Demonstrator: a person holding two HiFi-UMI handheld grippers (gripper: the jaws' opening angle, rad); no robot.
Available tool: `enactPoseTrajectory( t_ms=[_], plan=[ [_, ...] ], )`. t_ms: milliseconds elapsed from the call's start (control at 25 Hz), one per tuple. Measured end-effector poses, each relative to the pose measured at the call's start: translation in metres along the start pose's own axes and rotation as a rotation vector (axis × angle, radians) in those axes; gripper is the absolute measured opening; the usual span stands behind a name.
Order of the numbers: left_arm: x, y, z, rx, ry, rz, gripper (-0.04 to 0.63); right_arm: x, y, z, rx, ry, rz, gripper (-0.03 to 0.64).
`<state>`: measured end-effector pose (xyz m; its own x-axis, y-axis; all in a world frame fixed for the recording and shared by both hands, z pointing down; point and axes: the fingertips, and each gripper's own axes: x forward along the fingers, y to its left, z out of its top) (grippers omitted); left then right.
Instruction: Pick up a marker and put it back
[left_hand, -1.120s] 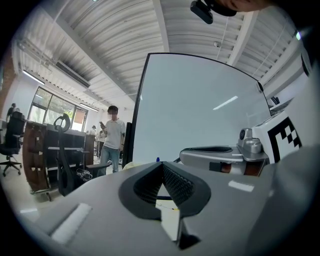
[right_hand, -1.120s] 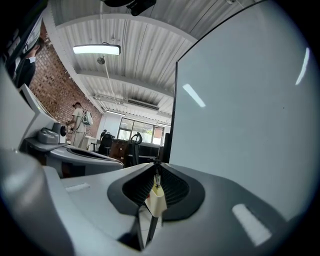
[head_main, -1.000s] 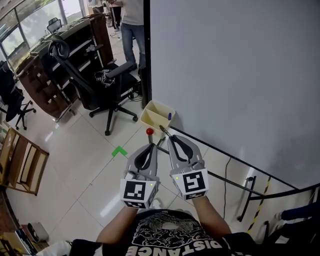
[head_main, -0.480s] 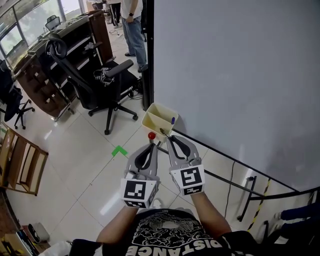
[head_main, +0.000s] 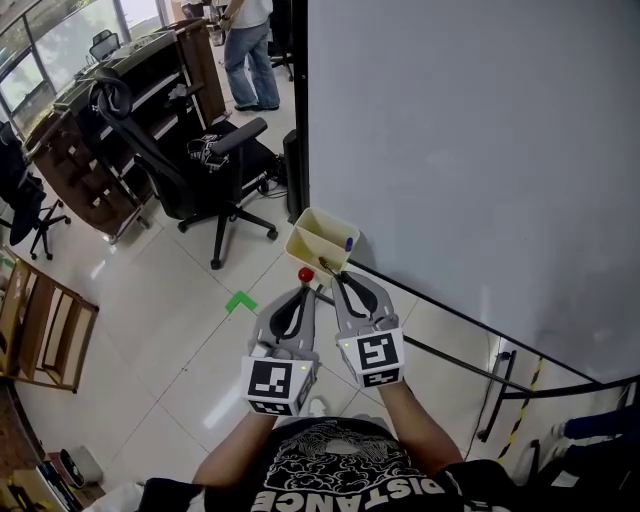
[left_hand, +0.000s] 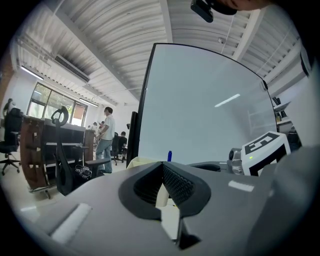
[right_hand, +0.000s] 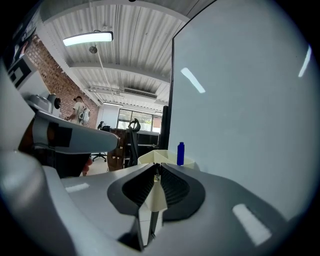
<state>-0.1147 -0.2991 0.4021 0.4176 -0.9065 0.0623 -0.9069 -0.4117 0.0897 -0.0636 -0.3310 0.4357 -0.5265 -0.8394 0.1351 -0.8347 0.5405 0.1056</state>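
The right gripper (head_main: 337, 275) has sunk, carrying its marker (head_main: 326, 266) closer to the holder (head_main: 308, 228).

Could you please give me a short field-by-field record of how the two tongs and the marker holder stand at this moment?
setting: whiteboard, with a cream holder at its lower corner
holder contents: blue marker, standing upright
right tongs: closed on a dark marker, which points at the holder's near edge
left tongs: closed, empty, beside the right tongs
other: small red round object just in front of the holder; cannot tell what it is
task stage: dark marker not yet back in the holder
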Motion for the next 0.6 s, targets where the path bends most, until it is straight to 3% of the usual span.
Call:
enactPoseTrajectory(
  t_ms=[600],
  plan=[
    [-0.0052,0.0011,-0.0032,-0.002,0.005,0.001,0.005,-0.0008,0.0061,-0.0065,0.0,0.015,0.009,0.034]
  ],
)
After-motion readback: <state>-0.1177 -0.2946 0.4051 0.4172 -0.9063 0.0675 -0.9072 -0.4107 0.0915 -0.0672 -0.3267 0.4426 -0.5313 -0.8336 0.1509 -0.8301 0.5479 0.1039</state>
